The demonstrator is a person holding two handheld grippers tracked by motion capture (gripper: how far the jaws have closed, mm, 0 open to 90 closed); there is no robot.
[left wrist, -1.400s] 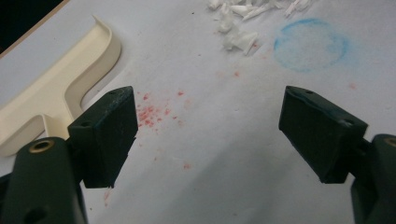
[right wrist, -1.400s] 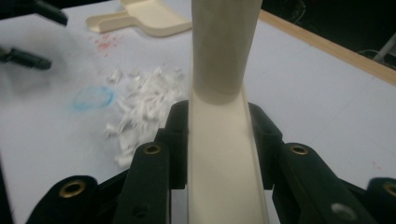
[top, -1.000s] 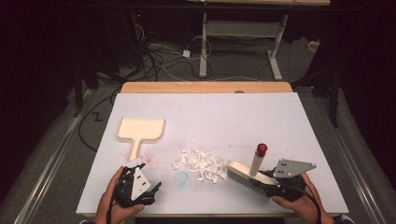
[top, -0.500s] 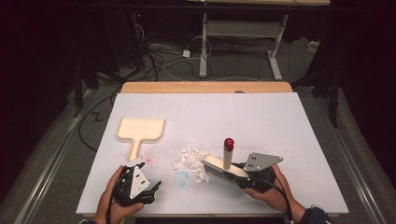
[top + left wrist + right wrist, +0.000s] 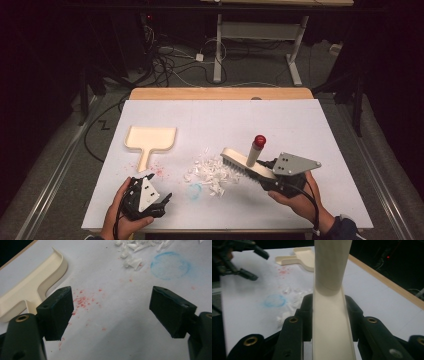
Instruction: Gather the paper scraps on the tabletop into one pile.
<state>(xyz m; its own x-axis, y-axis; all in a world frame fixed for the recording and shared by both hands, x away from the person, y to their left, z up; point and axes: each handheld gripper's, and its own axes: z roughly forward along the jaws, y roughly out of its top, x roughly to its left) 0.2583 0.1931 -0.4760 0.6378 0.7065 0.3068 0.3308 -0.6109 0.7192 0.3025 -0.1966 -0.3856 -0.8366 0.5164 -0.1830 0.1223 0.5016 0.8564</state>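
At about nine o'clock on the white paper-covered table (image 5: 300,120) we see the cream plastic dustpan (image 5: 150,139) lying flat, its short handle pointing toward the person. Just off the handle's tip is a scatter of red crumbs (image 5: 157,171). At about seven o'clock of the table, the left gripper (image 5: 167,199) sits in the person's left hand (image 5: 125,220), well apart from the dustpan. In the left gripper view its jaws stand wide apart with nothing between them, bare paper and the red specks showing in the gap, and the dustpan lies at ten o'clock from them.

Moving toward the middle, a faint blue chalk ring (image 5: 195,190) marks the paper, and just beyond it, at one o'clock from the ring, lies a loose heap of white paper scraps (image 5: 212,170).

At three o'clock of that heap comes the cream hand brush with a red-capped handle (image 5: 252,159). Its bristle head touches the right edge of the scraps, and the handle slants up toward twelve o'clock. The right gripper (image 5: 267,172), held in the person's right hand (image 5: 295,197), is clamped on the brush's back. In the right gripper view the jaws press against both sides of the cream body, which runs straight up the middle between them. The brush head lies at ten o'clock from this gripper's body in the high view.
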